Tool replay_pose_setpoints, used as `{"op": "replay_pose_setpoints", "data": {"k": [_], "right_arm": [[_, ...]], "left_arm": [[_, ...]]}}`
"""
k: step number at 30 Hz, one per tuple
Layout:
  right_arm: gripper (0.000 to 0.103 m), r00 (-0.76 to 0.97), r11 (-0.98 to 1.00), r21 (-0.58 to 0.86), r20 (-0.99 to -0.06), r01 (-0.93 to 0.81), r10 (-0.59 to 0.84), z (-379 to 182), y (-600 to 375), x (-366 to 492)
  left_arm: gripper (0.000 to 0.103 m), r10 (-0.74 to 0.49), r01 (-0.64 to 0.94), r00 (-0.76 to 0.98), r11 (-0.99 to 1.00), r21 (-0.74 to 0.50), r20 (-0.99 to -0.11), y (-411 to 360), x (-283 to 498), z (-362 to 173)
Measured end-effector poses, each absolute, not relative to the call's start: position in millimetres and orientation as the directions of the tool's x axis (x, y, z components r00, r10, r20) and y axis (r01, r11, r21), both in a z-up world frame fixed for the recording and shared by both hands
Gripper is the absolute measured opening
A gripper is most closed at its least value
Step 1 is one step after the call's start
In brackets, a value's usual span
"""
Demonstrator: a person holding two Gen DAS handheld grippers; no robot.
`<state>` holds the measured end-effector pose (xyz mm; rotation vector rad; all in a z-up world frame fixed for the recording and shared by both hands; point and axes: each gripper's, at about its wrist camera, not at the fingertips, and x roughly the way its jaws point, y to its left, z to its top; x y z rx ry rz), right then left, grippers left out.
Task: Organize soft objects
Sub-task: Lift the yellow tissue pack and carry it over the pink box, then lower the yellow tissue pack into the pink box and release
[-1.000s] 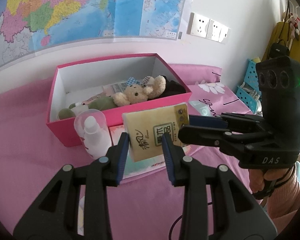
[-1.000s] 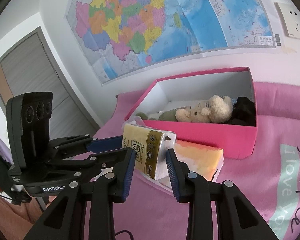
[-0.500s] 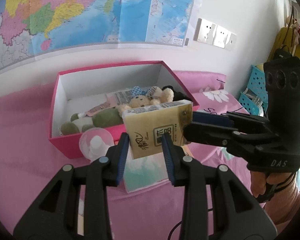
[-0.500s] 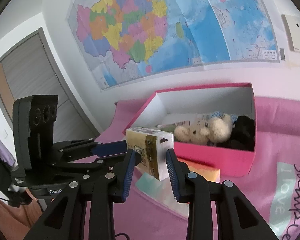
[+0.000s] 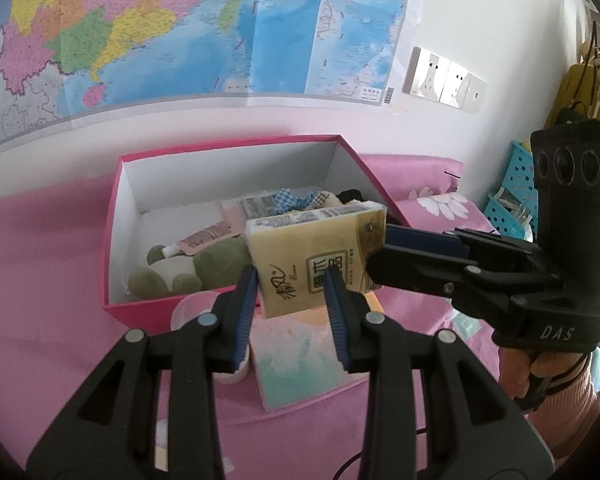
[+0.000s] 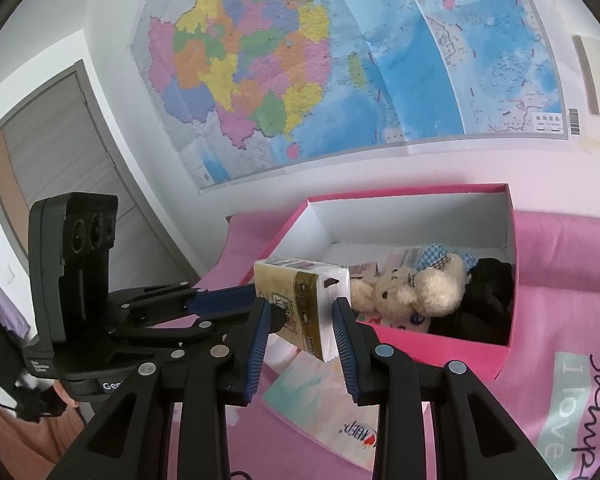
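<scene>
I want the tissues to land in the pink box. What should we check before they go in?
1. Left hand-held gripper pinches the tissue pack: ok.
2. Right hand-held gripper pinches its other end: ok.
3. Pack lifted off the pink cloth: ok.
4. Pink box is open: ok.
5. Free floor in the box beside the green plush and teddy bear: ok.
6. Pack past the box's near wall: cannot tell.

The right gripper (image 5: 382,254) body carries "DAS" in pale letters; the left gripper (image 6: 268,308) body shows a cut-off "Gen". The tissue pack (image 5: 316,258) bears Chinese characters with small script beneath. The flat paper pack (image 6: 340,412) reads "KEEP", seen upside down. The pink cloth (image 6: 572,408) says "sample" and "I love"
</scene>
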<state>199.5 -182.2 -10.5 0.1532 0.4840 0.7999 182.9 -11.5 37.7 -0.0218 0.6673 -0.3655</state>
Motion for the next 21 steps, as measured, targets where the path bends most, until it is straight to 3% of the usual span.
{"op": "replay_pose_setpoints", "data": {"k": [21], "right_arm": [[0.033,0.601,0.692,0.344,-0.343,-0.635,0.722,-3.2,-179.4,229.5]], "left_arm": [[0.036,-0.308,0.304,0.735,0.946,-0.113,-0.604,-9.3,214.6,44.4]]}}
